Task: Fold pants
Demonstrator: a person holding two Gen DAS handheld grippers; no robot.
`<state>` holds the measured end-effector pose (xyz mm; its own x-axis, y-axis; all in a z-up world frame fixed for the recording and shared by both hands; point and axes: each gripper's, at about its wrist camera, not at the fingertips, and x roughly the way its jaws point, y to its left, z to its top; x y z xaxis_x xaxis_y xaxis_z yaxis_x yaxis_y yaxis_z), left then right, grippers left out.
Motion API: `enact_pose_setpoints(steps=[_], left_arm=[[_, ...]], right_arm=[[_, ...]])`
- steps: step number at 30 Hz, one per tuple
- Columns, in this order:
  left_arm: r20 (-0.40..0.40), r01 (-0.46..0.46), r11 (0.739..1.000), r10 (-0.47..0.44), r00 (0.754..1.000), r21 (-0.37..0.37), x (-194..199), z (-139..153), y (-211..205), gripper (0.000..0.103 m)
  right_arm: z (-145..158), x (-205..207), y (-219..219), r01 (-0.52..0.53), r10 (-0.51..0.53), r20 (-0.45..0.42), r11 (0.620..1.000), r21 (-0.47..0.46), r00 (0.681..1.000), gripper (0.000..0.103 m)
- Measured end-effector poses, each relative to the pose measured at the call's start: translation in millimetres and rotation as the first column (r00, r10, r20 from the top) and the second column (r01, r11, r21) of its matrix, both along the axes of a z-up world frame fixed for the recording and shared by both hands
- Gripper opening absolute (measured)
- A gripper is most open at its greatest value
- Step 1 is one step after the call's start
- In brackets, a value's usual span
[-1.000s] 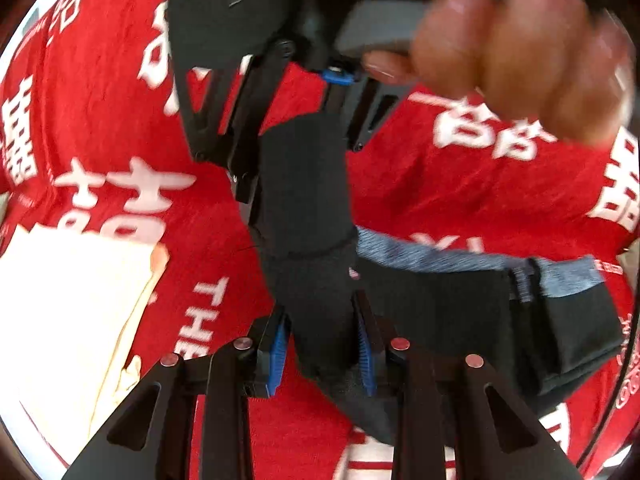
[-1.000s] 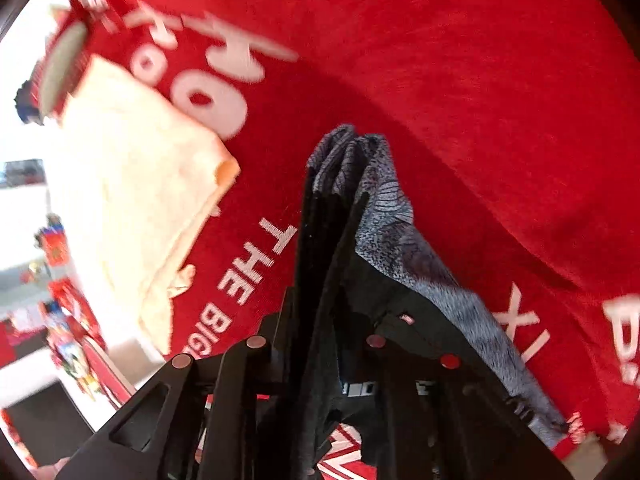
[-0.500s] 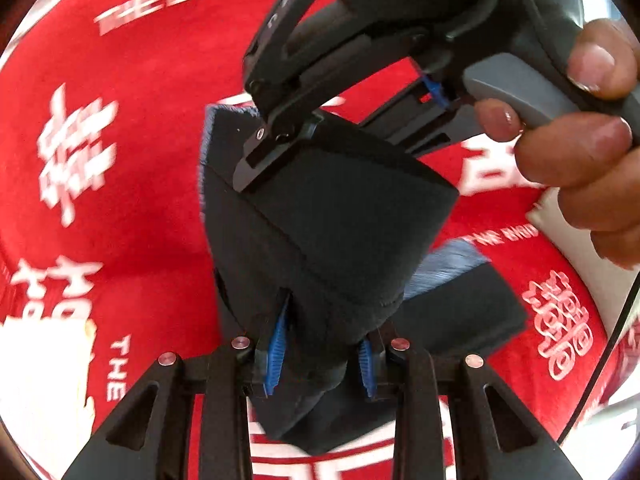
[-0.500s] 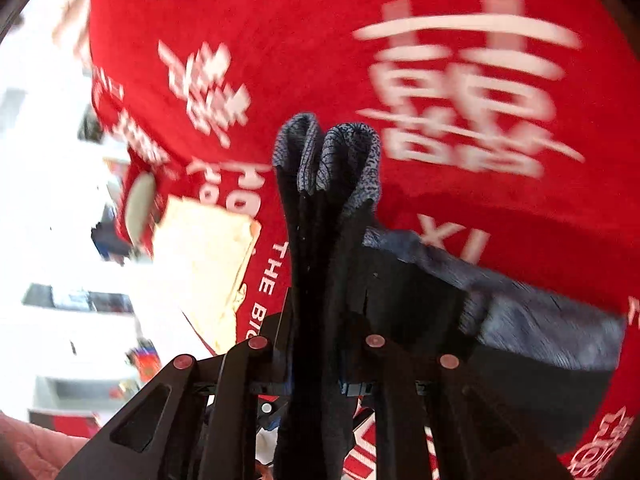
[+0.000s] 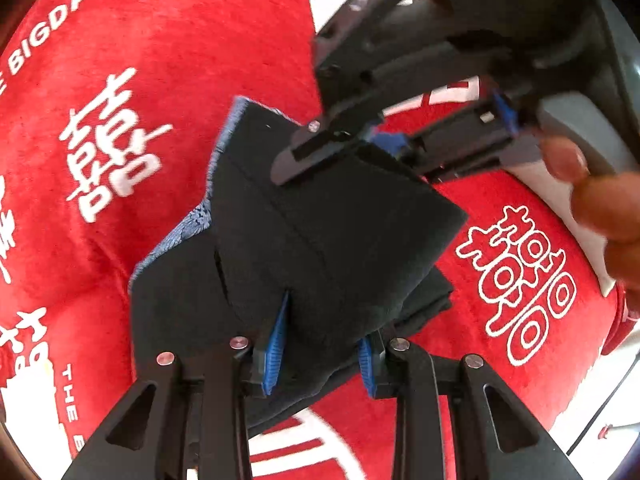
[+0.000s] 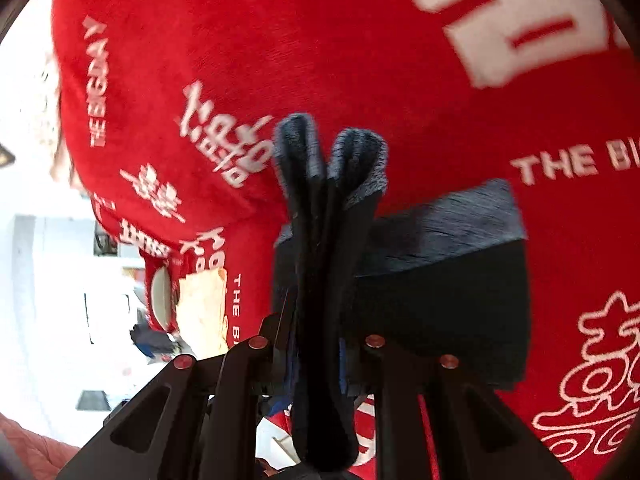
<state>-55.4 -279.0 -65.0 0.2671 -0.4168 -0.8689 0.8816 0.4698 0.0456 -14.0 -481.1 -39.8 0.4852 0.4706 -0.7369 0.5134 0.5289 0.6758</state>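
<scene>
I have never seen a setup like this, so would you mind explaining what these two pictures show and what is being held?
There is no robot here. A person carries a hand-held gripper in each hand, and each one has a wide-angle camera looking along its two fingers.

In the left camera's picture, the left hand-held gripper is clamped on folded dark pants. The right hand-held gripper, with the person's hand behind it, pinches the far edge.

The right camera's picture shows that grip up close: right hand-held gripper shut on bunched fabric. Below lies a red cloth with white lettering, and a cream cloth sits farther off.
</scene>
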Motion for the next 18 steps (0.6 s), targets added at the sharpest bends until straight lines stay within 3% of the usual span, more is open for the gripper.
enact_pose_setpoints(steps=[7, 14, 16, 18], left_arm=[[0.018, 0.043, 0.998, -0.044, 0.999, 0.055, -31, -22, -31, 0.031], [0.025, 0.072, 0.988, -0.076, 0.997, 0.134, -45, -52, -35, 0.033], [0.024, 0.086, 0.987, -0.090, 0.996, 0.134, -46, -51, -34, 0.046], [-0.004, 0.090, 0.987, -0.090, 0.996, 0.131, -43, -49, -32, 0.049]], right_arm=[[-25, -33, -31, 0.041, -0.041, 0.004, 0.998, 0.036, 0.999, 0.017], [-76, -70, -41, 0.074, -0.070, -0.091, 0.996, 0.042, 0.993, 0.017], [-82, -75, -41, 0.099, -0.094, -0.083, 0.994, 0.056, 0.992, 0.017], [-83, -76, -41, 0.117, -0.113, -0.078, 0.992, 0.053, 0.991, 0.017]])
